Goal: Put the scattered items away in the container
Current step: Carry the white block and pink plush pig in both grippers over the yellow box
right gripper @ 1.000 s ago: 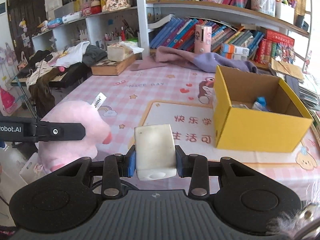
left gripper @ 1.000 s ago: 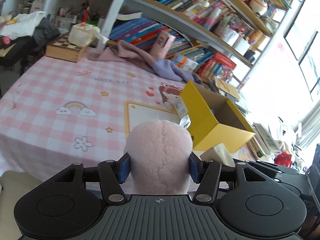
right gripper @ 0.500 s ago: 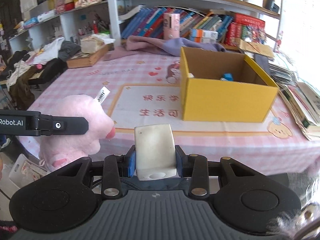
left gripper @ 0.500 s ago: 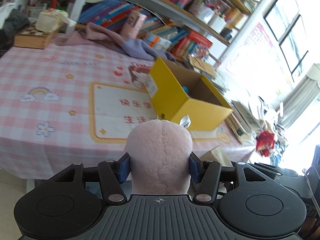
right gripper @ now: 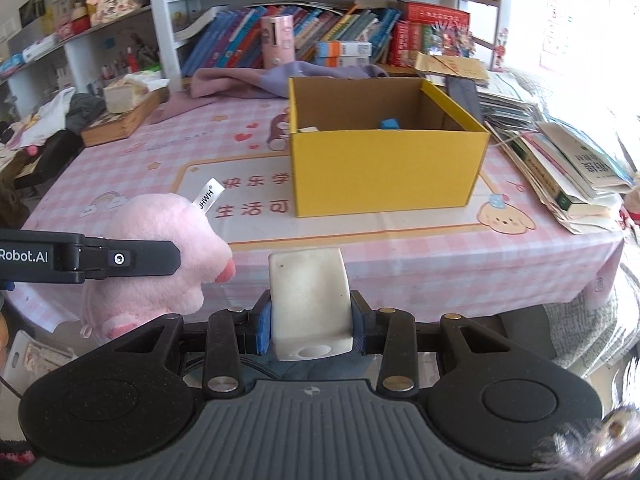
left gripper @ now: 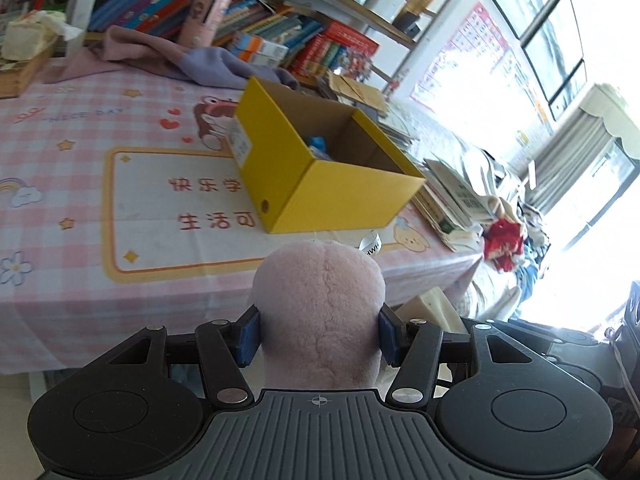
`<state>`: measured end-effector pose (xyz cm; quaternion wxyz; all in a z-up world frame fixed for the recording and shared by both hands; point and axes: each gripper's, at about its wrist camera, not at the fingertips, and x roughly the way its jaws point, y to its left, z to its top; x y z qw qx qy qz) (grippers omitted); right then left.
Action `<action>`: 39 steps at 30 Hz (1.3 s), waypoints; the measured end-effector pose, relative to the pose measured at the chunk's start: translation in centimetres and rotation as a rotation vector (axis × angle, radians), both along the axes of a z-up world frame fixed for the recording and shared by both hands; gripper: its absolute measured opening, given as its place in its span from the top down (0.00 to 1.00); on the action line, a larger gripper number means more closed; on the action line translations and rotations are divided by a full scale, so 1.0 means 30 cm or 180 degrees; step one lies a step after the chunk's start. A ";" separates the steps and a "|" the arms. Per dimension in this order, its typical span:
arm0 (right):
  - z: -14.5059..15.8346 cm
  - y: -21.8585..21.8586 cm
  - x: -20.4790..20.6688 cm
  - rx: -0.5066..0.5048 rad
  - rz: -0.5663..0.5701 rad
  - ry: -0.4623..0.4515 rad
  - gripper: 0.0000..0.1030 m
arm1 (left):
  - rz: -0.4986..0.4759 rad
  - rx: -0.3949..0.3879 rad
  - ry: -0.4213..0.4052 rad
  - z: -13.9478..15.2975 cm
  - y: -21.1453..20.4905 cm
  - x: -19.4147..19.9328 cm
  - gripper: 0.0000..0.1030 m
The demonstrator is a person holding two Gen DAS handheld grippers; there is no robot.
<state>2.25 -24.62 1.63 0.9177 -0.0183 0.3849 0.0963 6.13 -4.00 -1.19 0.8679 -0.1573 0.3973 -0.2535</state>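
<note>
— What have you got in each tool?

— My left gripper point(left gripper: 319, 330) is clamped on a pink plush toy point(left gripper: 319, 312), both blue pads point(left gripper: 249, 334) pressed into its sides; a white tag sticks up from its top. My right gripper point(right gripper: 311, 320) is closed around a white block point(right gripper: 307, 300), upright between the pads.

— And the container?

— The yellow box point(right gripper: 384, 168) sits ahead of both tools on the pink checked tablecloth point(right gripper: 400, 256), open at the top, a small blue thing point(right gripper: 389, 123) inside. From the right tool, the plush hangs just to its left, short of the table edge. Stacked books point(right gripper: 572, 176) lie to the right of the box.
</note>
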 end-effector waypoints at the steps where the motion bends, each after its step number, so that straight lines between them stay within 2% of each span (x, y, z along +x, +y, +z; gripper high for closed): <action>1: 0.000 -0.007 0.004 -0.0005 -0.0022 0.0004 0.66 | -0.0027 0.0003 0.0001 0.000 -0.010 0.006 0.45; 27: -0.016 -0.210 0.151 -0.0102 -0.0475 0.0094 0.66 | -0.0546 0.0038 -0.0012 -0.010 -0.262 0.188 0.45; 33: 0.027 -0.232 0.214 -0.0205 -0.0415 -0.0245 0.66 | -0.0690 0.0081 -0.0332 0.040 -0.330 0.240 0.45; 39: 0.092 -0.276 0.331 -0.0207 -0.0305 -0.0608 0.66 | -0.0580 0.0061 -0.0612 0.102 -0.367 0.321 0.45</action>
